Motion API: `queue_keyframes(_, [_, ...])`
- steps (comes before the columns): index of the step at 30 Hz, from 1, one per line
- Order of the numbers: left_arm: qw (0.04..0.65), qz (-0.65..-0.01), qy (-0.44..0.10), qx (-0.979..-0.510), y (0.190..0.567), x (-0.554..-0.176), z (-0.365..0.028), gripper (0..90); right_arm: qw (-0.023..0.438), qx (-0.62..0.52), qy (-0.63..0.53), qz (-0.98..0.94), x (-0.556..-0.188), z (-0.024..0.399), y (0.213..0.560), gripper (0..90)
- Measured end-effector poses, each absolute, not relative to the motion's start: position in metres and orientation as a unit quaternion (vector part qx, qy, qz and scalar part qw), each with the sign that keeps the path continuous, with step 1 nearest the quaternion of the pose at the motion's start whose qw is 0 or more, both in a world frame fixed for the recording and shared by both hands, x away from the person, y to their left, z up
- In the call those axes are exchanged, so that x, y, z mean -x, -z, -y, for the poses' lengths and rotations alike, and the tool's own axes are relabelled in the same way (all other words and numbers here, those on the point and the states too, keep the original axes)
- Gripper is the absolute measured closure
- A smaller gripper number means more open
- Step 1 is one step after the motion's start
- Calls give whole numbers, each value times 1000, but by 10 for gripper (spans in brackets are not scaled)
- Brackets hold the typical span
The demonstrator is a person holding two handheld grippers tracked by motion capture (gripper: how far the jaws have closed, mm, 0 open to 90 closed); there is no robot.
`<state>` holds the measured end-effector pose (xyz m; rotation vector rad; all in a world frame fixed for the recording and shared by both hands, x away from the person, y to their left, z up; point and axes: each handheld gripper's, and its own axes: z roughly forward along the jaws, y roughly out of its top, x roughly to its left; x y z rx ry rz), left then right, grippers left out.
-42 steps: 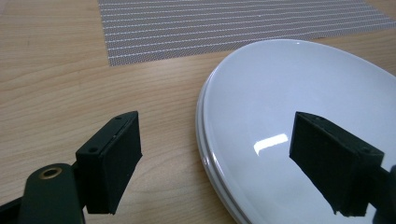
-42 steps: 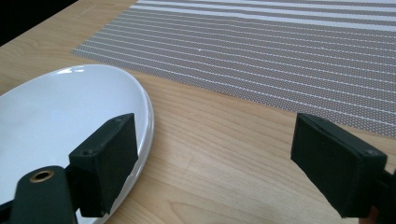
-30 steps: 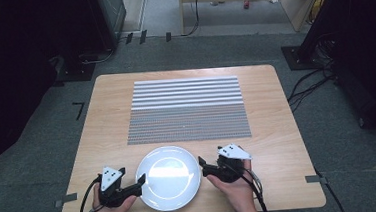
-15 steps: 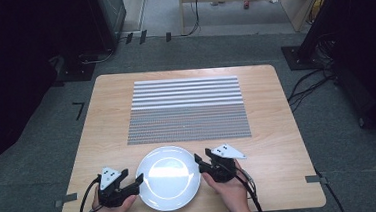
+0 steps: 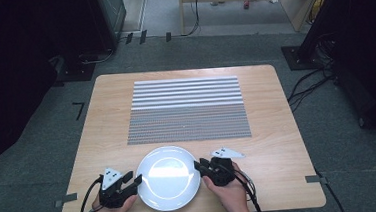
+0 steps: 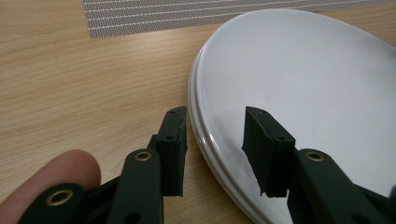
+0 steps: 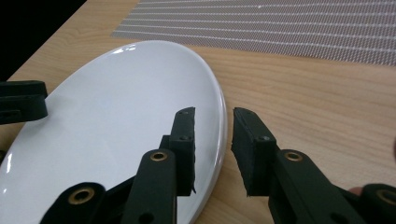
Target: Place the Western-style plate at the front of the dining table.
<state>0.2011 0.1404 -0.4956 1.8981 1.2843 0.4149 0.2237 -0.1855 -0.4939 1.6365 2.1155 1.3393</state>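
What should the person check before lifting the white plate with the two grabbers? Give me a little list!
1. Left gripper is astride the plate rim: ok. One jaw sits over the wood, the other over the plate; the jaws have just been closing.
2. Left pads press on the rim: not ok, a gap shows on each side.
3. Right gripper is astride the opposite rim: ok, also just closing.
4. Right pads press on the rim: not ok, gaps show on both sides.
5. Grippers sit on opposite sides, so the lift would likely stay balanced: ok.
6. Striped mat lies flat and apart from the plate: ok.
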Motion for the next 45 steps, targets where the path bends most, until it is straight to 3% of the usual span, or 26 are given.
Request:
queue_keyframes(5, [393,-504,-154,-753,497,-202,-139,640,47,-553,-446,-702,-224,187,497,748])
queue_keyframes(19, [393,-502,-148,-756,499,-203,-139,629,38,-569,-444,-691,-222,187,502,811])
queue_keyframes(35, [396,-512,-145,-749,499,-203,-142,626,-12,-579,-467,-668,-223,192,502,798])
queue_keyframes(43, [418,-525,-107,-733,500,-206,-148,611,-21,-580,-476,-661,-222,194,502,801])
queue_keyframes(45, [421,-525,-100,-733,500,-206,-148,613,-57,-569,-498,-652,-222,195,500,797])
